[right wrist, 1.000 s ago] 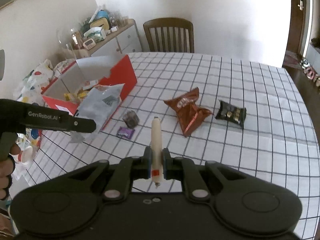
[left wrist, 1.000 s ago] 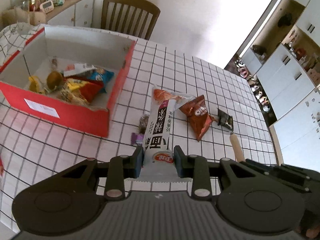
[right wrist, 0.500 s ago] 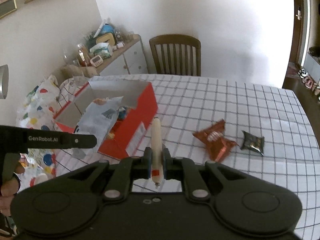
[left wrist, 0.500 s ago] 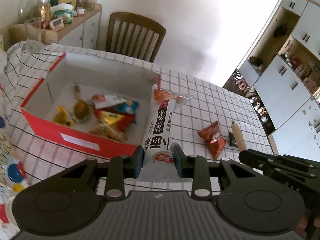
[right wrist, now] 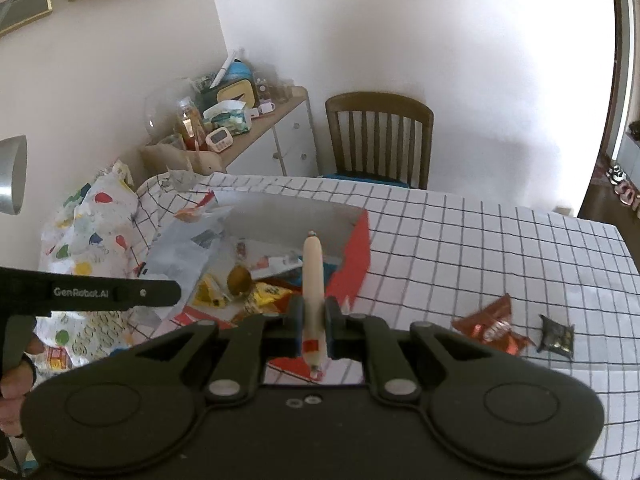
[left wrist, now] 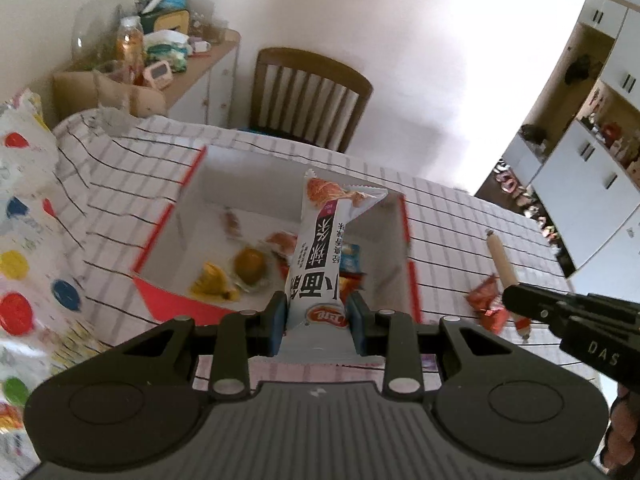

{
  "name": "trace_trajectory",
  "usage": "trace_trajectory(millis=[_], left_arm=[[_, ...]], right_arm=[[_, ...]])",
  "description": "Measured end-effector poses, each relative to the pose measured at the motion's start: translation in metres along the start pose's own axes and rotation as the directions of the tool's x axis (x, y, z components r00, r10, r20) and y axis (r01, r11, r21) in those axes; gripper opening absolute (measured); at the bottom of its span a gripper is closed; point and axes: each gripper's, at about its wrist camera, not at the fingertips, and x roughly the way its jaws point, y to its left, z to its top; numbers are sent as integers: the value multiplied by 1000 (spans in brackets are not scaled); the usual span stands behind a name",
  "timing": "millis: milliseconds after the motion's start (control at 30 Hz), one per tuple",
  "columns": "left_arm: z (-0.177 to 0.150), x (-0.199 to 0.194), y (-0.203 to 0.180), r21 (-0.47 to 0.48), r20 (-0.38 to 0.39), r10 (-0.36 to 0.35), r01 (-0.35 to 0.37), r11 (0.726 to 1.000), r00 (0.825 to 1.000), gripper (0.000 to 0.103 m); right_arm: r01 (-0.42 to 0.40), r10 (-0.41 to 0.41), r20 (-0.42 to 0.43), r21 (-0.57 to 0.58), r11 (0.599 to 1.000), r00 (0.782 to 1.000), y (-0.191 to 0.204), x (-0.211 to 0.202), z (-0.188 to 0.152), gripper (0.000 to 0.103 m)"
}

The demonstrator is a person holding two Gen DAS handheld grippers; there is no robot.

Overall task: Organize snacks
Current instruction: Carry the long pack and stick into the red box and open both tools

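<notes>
My left gripper (left wrist: 318, 322) is shut on a long white snack packet (left wrist: 322, 256) with black lettering, held above the open red box (left wrist: 168, 300). My right gripper (right wrist: 313, 322) is shut on a pale sausage stick (right wrist: 312, 276), also held over the red box (right wrist: 358, 248). The sausage stick (left wrist: 502, 266) and right gripper also show at the right in the left wrist view. The box holds several snacks, among them a yellow packet (left wrist: 212, 284) and a round brown one (left wrist: 250, 266). A red-brown packet (right wrist: 490, 326) and a small dark packet (right wrist: 556, 336) lie on the checked tablecloth.
A wooden chair (right wrist: 380, 136) stands at the table's far side. A cluttered sideboard (right wrist: 240, 128) is at the back left. A spotted white bag (right wrist: 92, 216) lies left of the box. White cupboards (left wrist: 592, 184) stand at the right.
Both grippers have carried their snacks to the left, from above the loose packets on the cloth to above the red box. Both stay shut.
</notes>
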Motion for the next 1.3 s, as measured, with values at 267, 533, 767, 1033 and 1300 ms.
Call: trace_trajectory(millis=[267,533,767,1033,1300], left_arm=[[22,12,38,44,2,78,-78,996,997,32],[44,48,61,83,-27,155,-153,985,987,32],[55,88,61,139,-43,224,-217,966,974,32],[61,133,46,218,-59,271,-253,943,961,32],[55,172,37,233,-133,262,-227,946,956,32]], right_arm=[[26,-26,-3,-4,1000,1000,28,31,16,9],[62,-62,-28,-7,998,998,46,71,28,9],[90,-90,-74,-4,996,993,47,115,36,9],[143,-144,-141,-16,990,980,48,162,36,9],[147,-145,-194,-4,989,970,45,193,32,9]])
